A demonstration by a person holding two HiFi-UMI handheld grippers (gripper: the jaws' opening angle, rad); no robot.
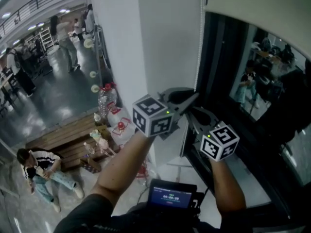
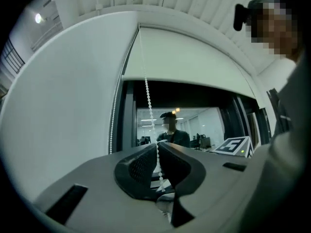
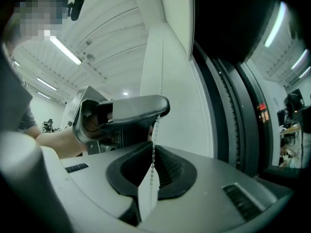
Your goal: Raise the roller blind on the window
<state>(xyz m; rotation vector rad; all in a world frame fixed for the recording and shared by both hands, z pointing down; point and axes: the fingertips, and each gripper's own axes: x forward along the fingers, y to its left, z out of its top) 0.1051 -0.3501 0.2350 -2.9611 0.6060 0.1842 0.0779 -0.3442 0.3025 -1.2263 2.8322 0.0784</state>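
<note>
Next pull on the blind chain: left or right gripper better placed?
Probably left. The left gripper grips the bead chain higher up, above the right gripper, so it has more downward travel; right sits lower, also clamped.

the bead chain hangs at the left edge of the window, just right of the wall and under the left end of the roller blind. the left gripper sits on the chain, just above the right gripper. a bench lies well left of the chain, lower down
</note>
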